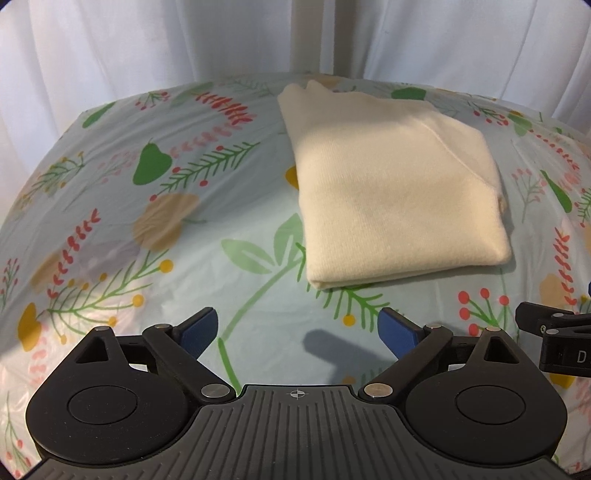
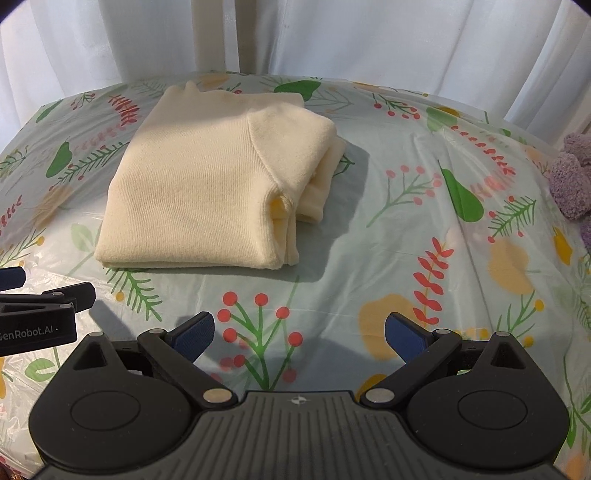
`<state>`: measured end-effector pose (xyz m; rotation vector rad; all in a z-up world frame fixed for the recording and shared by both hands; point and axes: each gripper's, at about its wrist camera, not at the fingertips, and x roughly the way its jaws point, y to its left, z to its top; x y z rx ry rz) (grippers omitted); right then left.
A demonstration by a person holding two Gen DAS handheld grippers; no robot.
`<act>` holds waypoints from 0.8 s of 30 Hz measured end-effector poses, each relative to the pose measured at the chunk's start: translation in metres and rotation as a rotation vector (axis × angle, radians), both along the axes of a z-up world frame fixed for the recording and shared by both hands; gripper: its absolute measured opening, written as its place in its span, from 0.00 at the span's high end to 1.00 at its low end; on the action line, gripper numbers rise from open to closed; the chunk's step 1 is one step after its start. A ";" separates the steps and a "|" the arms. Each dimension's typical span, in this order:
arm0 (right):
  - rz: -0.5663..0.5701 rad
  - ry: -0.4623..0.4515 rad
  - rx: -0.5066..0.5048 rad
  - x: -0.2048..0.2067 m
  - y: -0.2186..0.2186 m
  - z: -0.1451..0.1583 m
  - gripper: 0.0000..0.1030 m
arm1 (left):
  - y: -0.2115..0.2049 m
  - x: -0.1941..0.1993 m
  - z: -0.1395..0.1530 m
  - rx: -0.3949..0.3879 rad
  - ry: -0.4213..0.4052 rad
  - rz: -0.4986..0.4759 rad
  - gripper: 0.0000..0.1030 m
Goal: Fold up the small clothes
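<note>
A cream knitted garment (image 1: 391,192) lies folded into a neat rectangle on the floral tablecloth (image 1: 155,229); the right wrist view shows the same garment (image 2: 207,192) with its stacked folded edges facing right. My left gripper (image 1: 297,330) hovers above the cloth in front of the garment, open, nothing between its blue pads. My right gripper (image 2: 299,334) is likewise open and empty, nearer than the garment and to its right. Each view catches the other gripper at its edge: the right gripper's body (image 1: 554,332) and the left gripper's body (image 2: 40,314).
White curtains (image 1: 147,44) hang behind the table's far edge, with a pale upright post (image 1: 314,33) among them. A fuzzy purple item (image 2: 572,177) lies at the table's right edge. The patterned tablecloth (image 2: 424,229) spreads to the right of the garment.
</note>
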<state>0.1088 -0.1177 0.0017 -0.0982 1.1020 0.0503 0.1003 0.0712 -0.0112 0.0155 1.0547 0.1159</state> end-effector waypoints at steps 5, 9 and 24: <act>-0.014 0.019 0.005 0.002 -0.002 -0.002 0.04 | 0.000 0.002 0.000 -0.002 0.007 -0.003 0.06; -0.011 0.019 -0.007 0.002 -0.001 -0.002 0.04 | -0.003 0.003 -0.002 -0.002 0.016 -0.014 0.06; -0.019 0.031 0.002 0.005 -0.002 -0.002 0.04 | -0.003 0.005 -0.005 0.000 0.039 -0.020 0.06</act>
